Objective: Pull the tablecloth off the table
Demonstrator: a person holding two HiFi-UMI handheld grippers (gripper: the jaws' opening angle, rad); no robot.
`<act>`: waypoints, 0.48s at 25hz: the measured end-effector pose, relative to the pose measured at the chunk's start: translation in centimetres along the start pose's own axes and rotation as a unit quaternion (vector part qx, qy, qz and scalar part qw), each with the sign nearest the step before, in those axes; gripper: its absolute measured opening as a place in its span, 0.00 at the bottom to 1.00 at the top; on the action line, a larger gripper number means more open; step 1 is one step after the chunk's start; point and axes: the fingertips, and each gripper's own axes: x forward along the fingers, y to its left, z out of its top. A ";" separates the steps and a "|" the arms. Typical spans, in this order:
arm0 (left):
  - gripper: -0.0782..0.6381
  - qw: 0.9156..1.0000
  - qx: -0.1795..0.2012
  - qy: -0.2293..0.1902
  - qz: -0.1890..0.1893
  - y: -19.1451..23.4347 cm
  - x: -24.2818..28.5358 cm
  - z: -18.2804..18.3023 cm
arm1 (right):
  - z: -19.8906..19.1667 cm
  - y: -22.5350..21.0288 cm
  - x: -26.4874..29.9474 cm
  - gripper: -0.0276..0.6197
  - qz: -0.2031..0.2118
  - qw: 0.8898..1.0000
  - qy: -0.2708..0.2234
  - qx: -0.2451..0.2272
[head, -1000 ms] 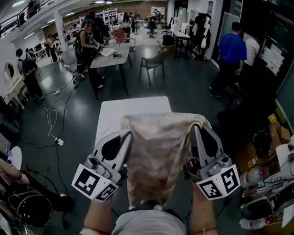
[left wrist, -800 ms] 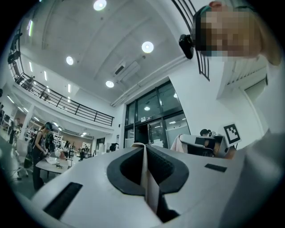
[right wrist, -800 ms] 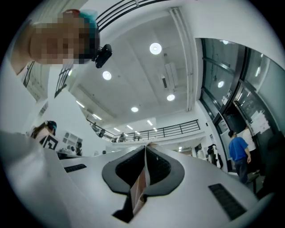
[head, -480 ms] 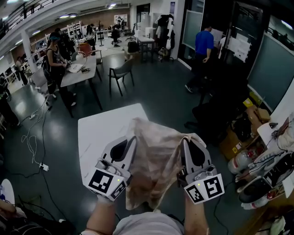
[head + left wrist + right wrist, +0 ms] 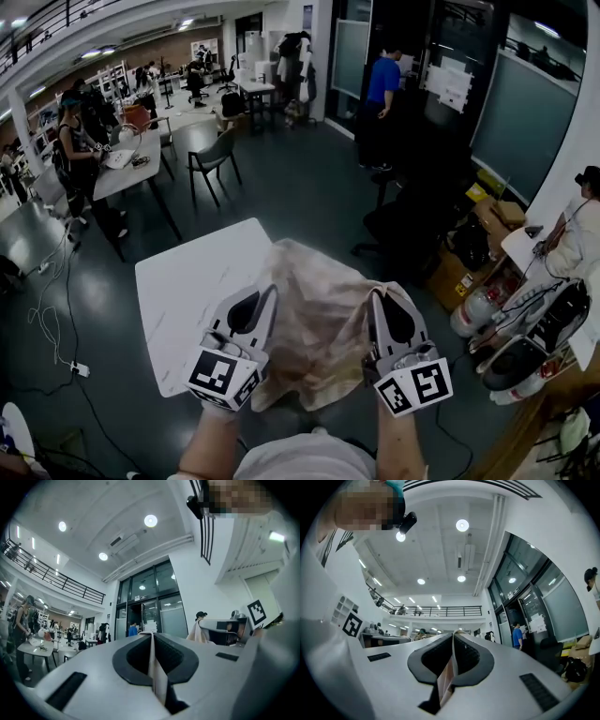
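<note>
Firmly, left gripper and right gripper clamp the tablecloth.

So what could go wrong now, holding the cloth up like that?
The tablecloth could slip out, since the left gripper and the right gripper each pinch only a thin edge of it. Its far end hangs over the edge of the table and might snag there when it gets pulled away.

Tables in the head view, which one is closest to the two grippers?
The white table next to the held tablecloth; the grey table with a person at it stands farther off.
</note>
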 end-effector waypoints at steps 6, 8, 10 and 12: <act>0.13 1.000 -0.005 0.006 -0.007 -0.2 0.8 -0.5 | 0.2 -1.5 -0.6 0.09 -0.024 1.000 -0.002 -0.004; 0.13 1.000 -0.006 0.008 -0.010 -0.3 1.0 -0.7 | 0.0 -1.8 -0.6 0.09 -0.031 0.999 0.005 -0.014; 0.13 1.000 -0.006 0.010 -0.013 -0.4 1.2 -0.9 | -0.2 -2.0 -0.6 0.09 -0.036 0.999 0.013 -0.023; 0.13 1.000 -0.007 0.010 -0.014 -0.5 1.4 -1.0 | -0.3 -2.2 -0.6 0.09 -0.037 0.999 0.013 -0.017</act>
